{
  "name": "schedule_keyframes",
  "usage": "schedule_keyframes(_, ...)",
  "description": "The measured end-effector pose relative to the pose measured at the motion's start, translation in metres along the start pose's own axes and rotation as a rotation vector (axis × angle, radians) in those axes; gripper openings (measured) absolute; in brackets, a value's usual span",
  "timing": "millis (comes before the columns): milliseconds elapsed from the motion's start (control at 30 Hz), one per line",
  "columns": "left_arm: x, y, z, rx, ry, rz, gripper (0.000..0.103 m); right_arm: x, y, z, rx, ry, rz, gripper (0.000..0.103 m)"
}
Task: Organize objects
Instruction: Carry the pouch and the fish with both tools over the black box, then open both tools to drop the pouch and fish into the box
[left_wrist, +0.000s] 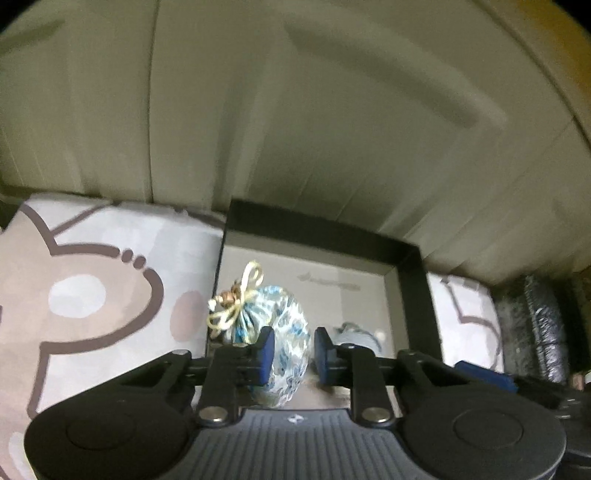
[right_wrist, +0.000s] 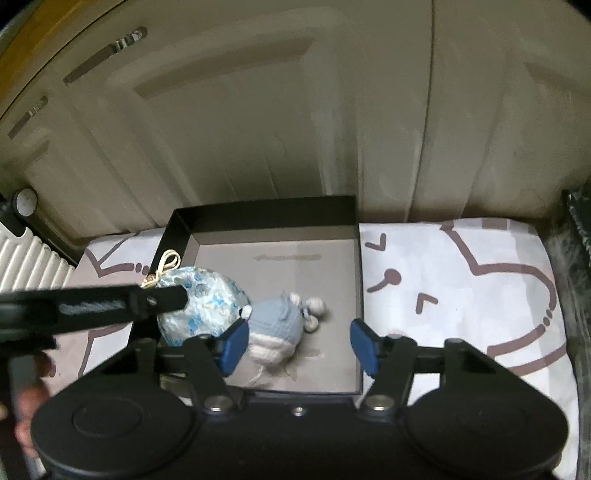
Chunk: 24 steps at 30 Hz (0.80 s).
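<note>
A blue-and-white patterned pouch (left_wrist: 290, 332) tied with a yellow cord lies in the left part of a shallow black box (left_wrist: 321, 229). My left gripper (left_wrist: 293, 354) is shut on the pouch, its blue pads on either side. In the right wrist view the pouch (right_wrist: 210, 306) sits beside a light blue knitted toy (right_wrist: 277, 325) on the box (right_wrist: 258, 214) floor. One of the left gripper's fingers (right_wrist: 162, 297) reaches over the pouch from the left. My right gripper (right_wrist: 299, 347) hovers open above the box's near edge, holding nothing.
The box rests on white bedding with a brown cartoon print (right_wrist: 461, 295). Cream panelled doors (right_wrist: 258, 129) rise close behind it. A white ribbed radiator (right_wrist: 33, 266) stands at the left and dark clutter (left_wrist: 535, 325) at the right. A person's hand (right_wrist: 29, 406) holds the left gripper.
</note>
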<state>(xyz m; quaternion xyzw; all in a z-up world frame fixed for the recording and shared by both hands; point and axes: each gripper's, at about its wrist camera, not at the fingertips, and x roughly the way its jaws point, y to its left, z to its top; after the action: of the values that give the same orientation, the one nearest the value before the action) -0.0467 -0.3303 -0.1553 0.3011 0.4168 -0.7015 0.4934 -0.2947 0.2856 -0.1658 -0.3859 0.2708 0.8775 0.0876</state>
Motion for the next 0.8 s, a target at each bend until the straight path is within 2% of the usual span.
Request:
schedule_keyframes(167,0.027,-0.004,-0.013,0.015,0.053,0.020,0.023,0.000,-0.001,-0.001,-0.012,0.009,-0.009,0.060)
schedule_keyframes(300,0.034,-0.008,-0.019,0.031,0.075,0.019,0.023,0.002,-0.004,-0.003,-0.014,0.028,-0.022,0.058)
schedule_keyframes(567,0.003,-0.010,-0.005,0.025,0.011,0.019,0.023,-0.007,-0.009,-0.002,0.009,0.005,-0.010,0.057)
schedule_keyframes(800,-0.023,-0.011,-0.002,0.033,-0.005,0.059,0.027,-0.023,-0.008,-0.003,0.012,-0.022,-0.019,0.057)
